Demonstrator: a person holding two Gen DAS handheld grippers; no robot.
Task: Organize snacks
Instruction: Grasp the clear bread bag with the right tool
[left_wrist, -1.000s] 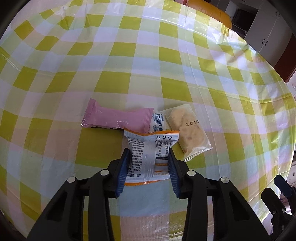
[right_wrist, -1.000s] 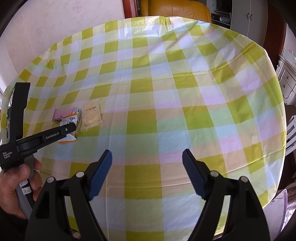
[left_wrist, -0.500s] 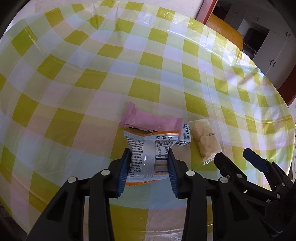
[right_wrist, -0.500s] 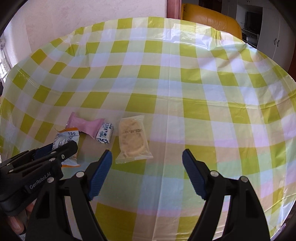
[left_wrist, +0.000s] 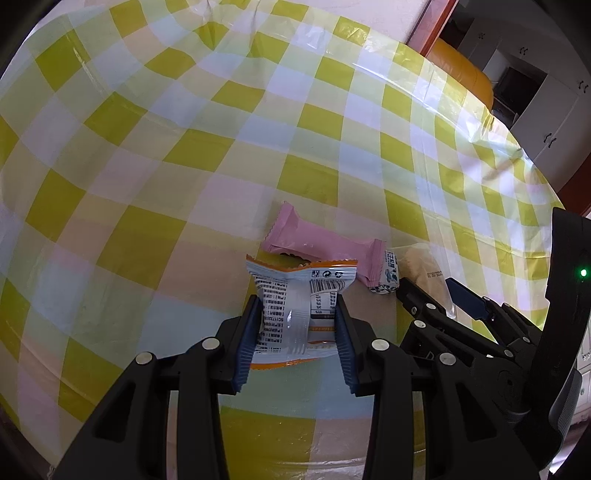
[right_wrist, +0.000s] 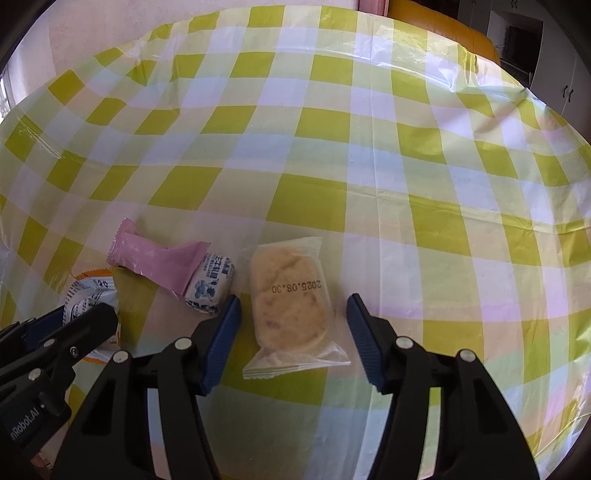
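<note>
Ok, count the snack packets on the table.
4: white-and-orange packet in the left hand-held gripper; pink packet; small blue-and-white packet beside it; clear cake packet between the open right hand-held gripper fingers.

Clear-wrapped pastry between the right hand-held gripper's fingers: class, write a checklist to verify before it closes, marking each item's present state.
1. Right hand-held gripper open: ok.
2. Clear-wrapped yellow pastry lies between its fingers: ok.
3. Small blue-and-white wrapped candy outside the left finger: ok.
4. Left hand-held gripper grips the white-and-orange snack packet: ok.
5. Pink wrapped bar apart from the pastry: ok.
6. Fingers low enough: cannot tell.
</note>
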